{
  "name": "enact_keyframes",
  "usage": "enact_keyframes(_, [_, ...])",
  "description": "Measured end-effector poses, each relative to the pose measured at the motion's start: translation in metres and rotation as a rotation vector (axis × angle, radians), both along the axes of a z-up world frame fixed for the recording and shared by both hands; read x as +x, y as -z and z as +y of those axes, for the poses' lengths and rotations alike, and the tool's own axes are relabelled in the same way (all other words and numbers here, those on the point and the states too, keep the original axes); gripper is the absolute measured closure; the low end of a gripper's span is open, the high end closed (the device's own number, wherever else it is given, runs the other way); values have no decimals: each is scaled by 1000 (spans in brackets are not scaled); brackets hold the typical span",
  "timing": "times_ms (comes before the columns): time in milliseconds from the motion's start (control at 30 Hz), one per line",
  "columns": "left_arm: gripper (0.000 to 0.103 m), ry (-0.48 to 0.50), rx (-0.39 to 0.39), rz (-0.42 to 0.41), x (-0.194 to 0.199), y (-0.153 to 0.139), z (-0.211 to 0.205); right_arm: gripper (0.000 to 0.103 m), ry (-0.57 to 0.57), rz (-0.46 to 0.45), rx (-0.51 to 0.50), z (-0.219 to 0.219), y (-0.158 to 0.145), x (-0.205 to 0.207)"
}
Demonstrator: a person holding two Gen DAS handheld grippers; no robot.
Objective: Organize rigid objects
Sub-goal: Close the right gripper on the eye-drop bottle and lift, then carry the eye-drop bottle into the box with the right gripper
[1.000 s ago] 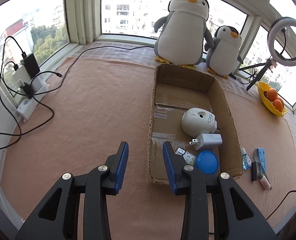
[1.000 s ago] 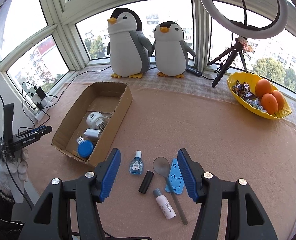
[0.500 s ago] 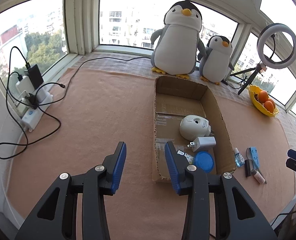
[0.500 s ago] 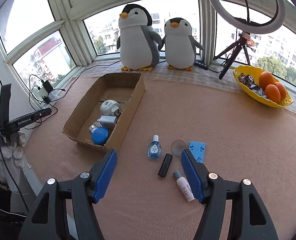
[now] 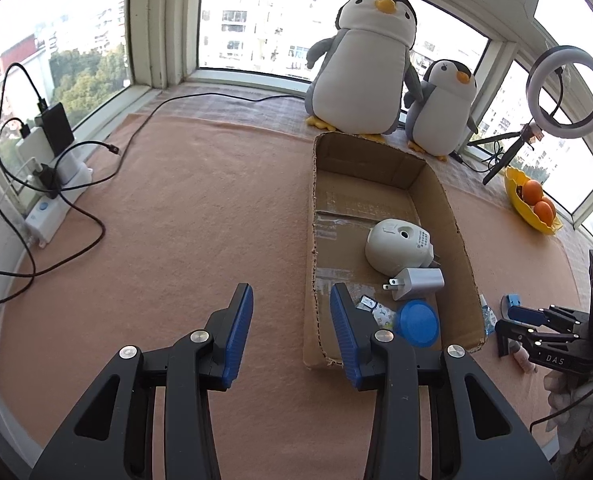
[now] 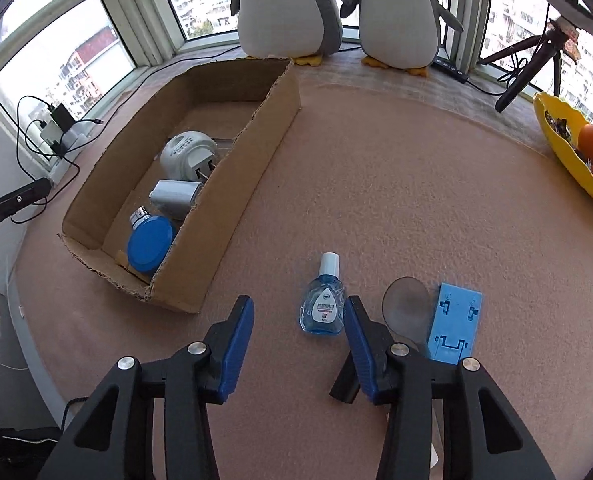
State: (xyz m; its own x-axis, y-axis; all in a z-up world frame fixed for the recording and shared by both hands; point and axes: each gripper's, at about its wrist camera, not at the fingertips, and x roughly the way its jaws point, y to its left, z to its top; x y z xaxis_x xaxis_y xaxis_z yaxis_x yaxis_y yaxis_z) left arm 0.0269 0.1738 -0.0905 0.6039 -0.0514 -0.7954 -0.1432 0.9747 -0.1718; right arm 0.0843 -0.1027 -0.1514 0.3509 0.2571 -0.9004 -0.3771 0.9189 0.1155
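Note:
A cardboard box (image 5: 462, 240) (image 6: 252, 168) lies on the pink cloth. It holds a white round plug-in device (image 5: 398, 246) (image 6: 188, 154), a grey charger (image 5: 418, 283) (image 6: 174, 196) and a blue lid (image 5: 416, 322) (image 6: 150, 242). My right gripper (image 6: 298, 324) is open and low over the cloth, with a blue eye-drop bottle (image 6: 323, 302) lying between its fingertips. A magnifier (image 6: 406, 310), a blue plastic holder (image 6: 455, 322) and a black stick (image 6: 344, 384) lie by its right finger. My left gripper (image 5: 290, 316) is open and empty, left of the box's near corner.
Two plush penguins (image 5: 362, 60) (image 6: 288, 4) stand behind the box. A yellow bowl of oranges (image 5: 530, 200) (image 6: 580, 152) and a ring light on a tripod (image 5: 564, 88) are at the right. A power strip with cables (image 5: 52, 184) lies at the left sill.
My right gripper has dropped down and forward to the eye-drop bottle, which now lies between its fingers. My left gripper has drawn back slightly and stays open.

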Motion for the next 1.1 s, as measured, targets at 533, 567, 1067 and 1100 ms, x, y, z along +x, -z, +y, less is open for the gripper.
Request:
enact_keyframes(533, [64, -20, 5, 24, 2, 7, -5, 73, -30, 51, -93, 3, 28, 16])
enact_keyframes(567, [64, -21, 7, 23, 2, 7, -5, 74, -28, 52, -90, 3, 28, 16])
enact_keyframes(1067, [64, -18, 8, 26, 9, 14, -4, 75, 2, -15, -37, 2, 0, 5])
enact_keyframes(1100, [64, -16, 11, 23, 12, 14, -5, 75, 7, -22, -29, 2, -4, 5])
